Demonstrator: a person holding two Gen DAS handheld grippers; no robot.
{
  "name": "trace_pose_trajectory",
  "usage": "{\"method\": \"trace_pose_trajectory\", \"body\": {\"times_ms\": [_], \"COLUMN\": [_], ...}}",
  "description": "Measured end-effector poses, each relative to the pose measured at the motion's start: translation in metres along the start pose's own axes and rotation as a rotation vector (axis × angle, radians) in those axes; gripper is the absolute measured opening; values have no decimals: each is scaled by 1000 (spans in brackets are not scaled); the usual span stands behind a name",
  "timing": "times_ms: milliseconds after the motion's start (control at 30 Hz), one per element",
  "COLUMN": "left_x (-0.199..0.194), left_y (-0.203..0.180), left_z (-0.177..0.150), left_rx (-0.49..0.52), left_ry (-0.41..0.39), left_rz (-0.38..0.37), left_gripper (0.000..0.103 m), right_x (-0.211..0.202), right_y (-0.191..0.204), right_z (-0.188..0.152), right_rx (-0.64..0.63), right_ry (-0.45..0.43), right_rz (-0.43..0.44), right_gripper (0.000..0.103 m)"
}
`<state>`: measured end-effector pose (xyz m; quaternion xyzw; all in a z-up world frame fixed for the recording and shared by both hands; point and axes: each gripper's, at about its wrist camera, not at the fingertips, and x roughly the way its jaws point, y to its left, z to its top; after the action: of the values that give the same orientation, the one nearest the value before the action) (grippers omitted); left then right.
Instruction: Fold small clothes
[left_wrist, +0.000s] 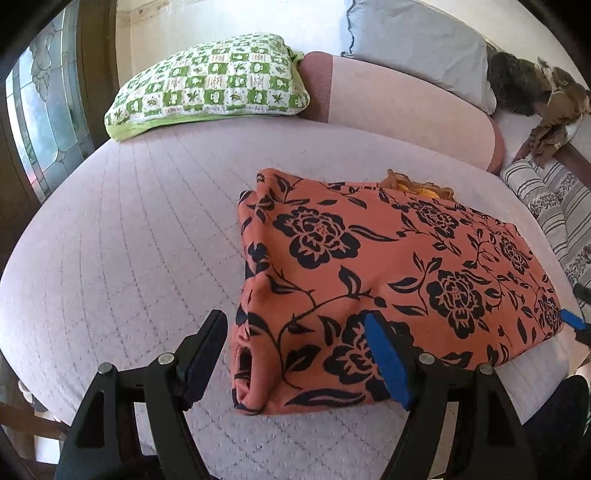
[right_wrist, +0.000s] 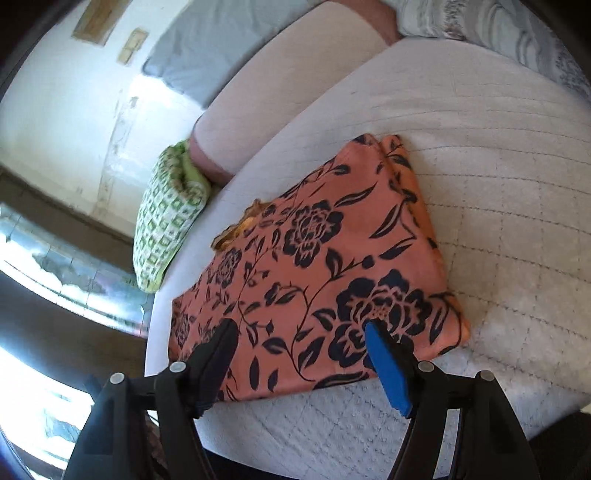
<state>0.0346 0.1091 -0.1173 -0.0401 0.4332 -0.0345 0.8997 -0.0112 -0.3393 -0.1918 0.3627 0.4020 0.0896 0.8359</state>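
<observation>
An orange garment with black flowers (left_wrist: 388, 273) lies folded into a rectangle on the pale quilted bed (left_wrist: 129, 240). A bit of orange trim (left_wrist: 417, 186) sticks out at its far edge. My left gripper (left_wrist: 295, 332) is open over the garment's near left corner, holding nothing. The garment also shows in the right wrist view (right_wrist: 317, 266). My right gripper (right_wrist: 299, 339) is open over its near edge, holding nothing. A blue fingertip of the right gripper (left_wrist: 572, 319) shows at the garment's right edge in the left wrist view.
A green checked pillow (left_wrist: 214, 85) lies at the far left of the bed, a pink bolster (left_wrist: 399, 107) and a grey pillow (left_wrist: 424, 48) behind. Striped bedding (left_wrist: 550, 203) lies at the right. The bed's edge (right_wrist: 155, 332) is near the garment's left side.
</observation>
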Motion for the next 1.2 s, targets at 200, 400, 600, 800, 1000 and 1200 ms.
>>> {"method": "trace_pose_trajectory", "body": {"times_ms": [200,400,600,800,1000,1200], "left_x": [15,12,28,15,49,32], "left_y": [7,-5,-2,-11,-3,-12], "left_z": [-10,-2,-5,20,12,35], "left_rx": [4,45,30,41,10,45], "left_ry": [75,28,110,-1,113,-10], "left_rz": [31,31,61,33,64,47], "left_gripper": [77,78,80,80,82,82], "right_x": [1,-8,-2,28,51,61], "right_y": [-24,-15,-11,5,-22,20], "right_z": [1,19,37,80,79,119], "right_rx": [124,75,107,33,112,-69], "right_ry": [12,-21,-4,27,55,26], "right_rz": [-30,14,-8,14,-88,-21], "right_gripper": [74,75,75,76,74,75]}}
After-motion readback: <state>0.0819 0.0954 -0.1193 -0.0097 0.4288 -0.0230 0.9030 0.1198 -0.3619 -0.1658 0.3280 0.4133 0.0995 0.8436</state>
